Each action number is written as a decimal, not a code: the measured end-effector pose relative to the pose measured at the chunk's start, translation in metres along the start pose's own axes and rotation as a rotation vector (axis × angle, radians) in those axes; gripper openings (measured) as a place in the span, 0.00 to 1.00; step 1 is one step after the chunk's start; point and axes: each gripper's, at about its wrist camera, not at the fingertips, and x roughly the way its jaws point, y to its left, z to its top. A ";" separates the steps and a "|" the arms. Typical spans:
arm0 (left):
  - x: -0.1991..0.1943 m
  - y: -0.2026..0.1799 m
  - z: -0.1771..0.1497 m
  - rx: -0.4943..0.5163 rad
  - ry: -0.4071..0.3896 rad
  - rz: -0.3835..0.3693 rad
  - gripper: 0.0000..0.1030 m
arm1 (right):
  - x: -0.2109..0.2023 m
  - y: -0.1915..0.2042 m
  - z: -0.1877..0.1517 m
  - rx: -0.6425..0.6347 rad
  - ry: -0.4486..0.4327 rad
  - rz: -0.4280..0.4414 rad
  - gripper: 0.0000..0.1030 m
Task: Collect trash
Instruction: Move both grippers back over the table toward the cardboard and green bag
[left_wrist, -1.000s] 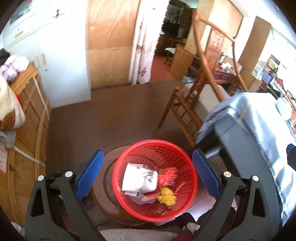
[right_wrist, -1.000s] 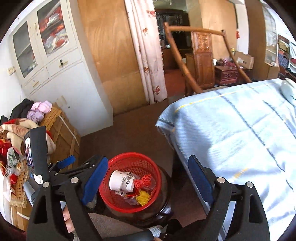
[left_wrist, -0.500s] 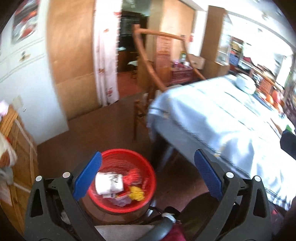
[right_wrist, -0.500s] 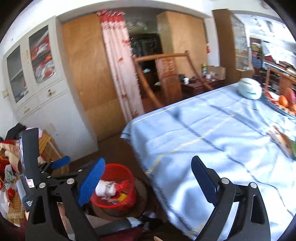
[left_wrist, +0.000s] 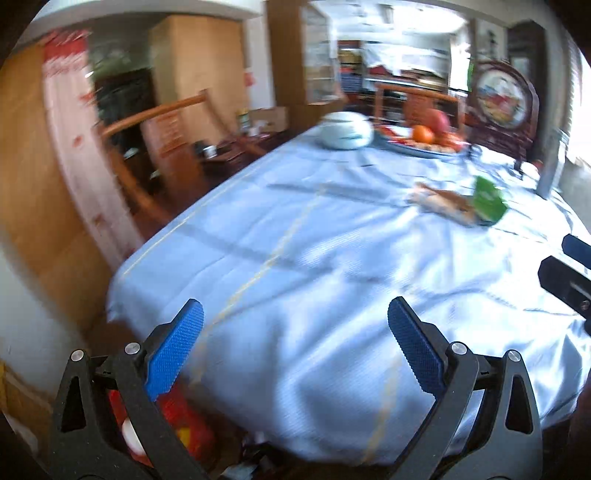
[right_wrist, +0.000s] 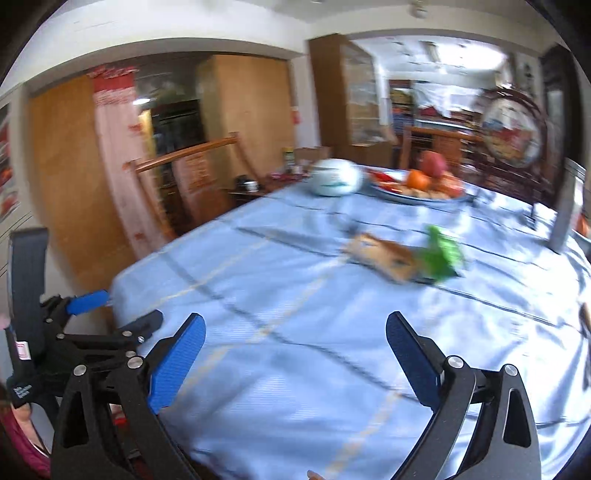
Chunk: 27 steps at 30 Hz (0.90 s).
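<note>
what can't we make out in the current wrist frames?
- Red basket: left wrist view, mostly behind the left hand-held gripper frame; contents unreadable.
- Brown wrapper and green packet: both views, motion-blurred, print illegible.
- Fruit plate: far, blurred, items uncountable.
- Right hand-held gripper: opening, nothing between jaws.

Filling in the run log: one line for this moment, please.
left gripper: open, empty | right gripper: opening, empty | table: wrapper, green packet
</note>
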 end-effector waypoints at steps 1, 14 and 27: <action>0.004 -0.012 0.006 0.017 -0.004 -0.019 0.93 | 0.001 -0.014 0.002 0.013 0.000 -0.030 0.94; 0.084 -0.111 0.077 0.159 0.039 -0.147 0.93 | 0.060 -0.127 0.024 0.068 0.122 -0.268 0.95; 0.167 -0.172 0.121 0.234 0.137 -0.206 0.93 | 0.127 -0.169 0.000 0.116 0.365 -0.315 0.95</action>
